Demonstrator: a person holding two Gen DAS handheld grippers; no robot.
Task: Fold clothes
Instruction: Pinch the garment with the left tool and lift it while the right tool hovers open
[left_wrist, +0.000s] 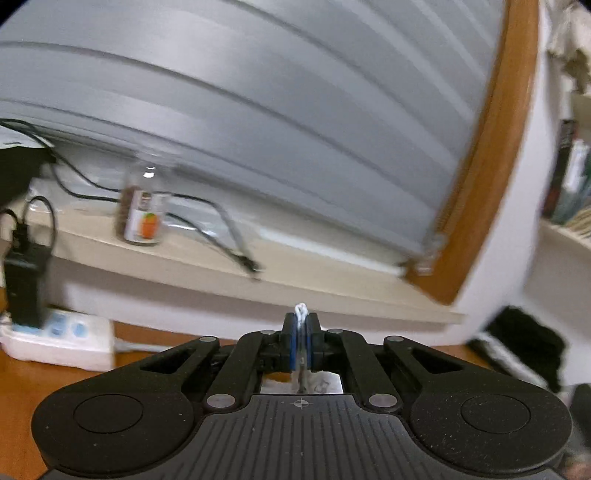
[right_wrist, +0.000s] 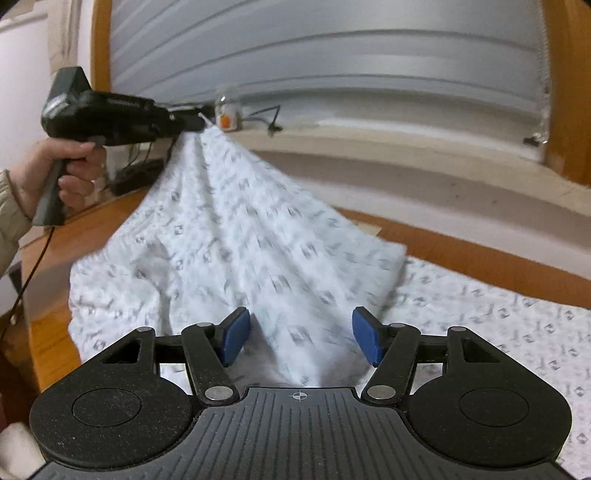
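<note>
The left hand-held gripper (left_wrist: 301, 334) is closed, and a small fold of the white patterned garment (right_wrist: 236, 251) is pinched between its blue pads (left_wrist: 293, 332); a white tuft protrudes above the fingertips in the left wrist view. In the right wrist view, the same gripper is seen at upper left, held by a hand (right_wrist: 70, 166) with a light sleeve at the wrist. One corner of the garment is lifted by it, so that the fabric is drawn up into a taut peak and fans downward from that point.

The rest of the garment is spread over the wooden bench (right_wrist: 55, 236). A further stretch lies flat toward the right side of the bench.

The right hand-held gripper (right_wrist: 301, 336) is held with its jaws standing apart. The blue pads (right_wrist: 234, 334) are positioned on either side of a raised ridge of the garment. The fabric lies between them, but no contact with the pads can be made out.

A small jar (left_wrist: 142, 208) with an orange label is located on the window ledge (left_wrist: 207, 254) behind the bench, beside a black cable (left_wrist: 221, 221). A white power strip (left_wrist: 61, 339) rests on the bench at left, with a black adapter (left_wrist: 24, 280) plugged in. Grey blinds (left_wrist: 258, 92) are framed in wood.
</note>
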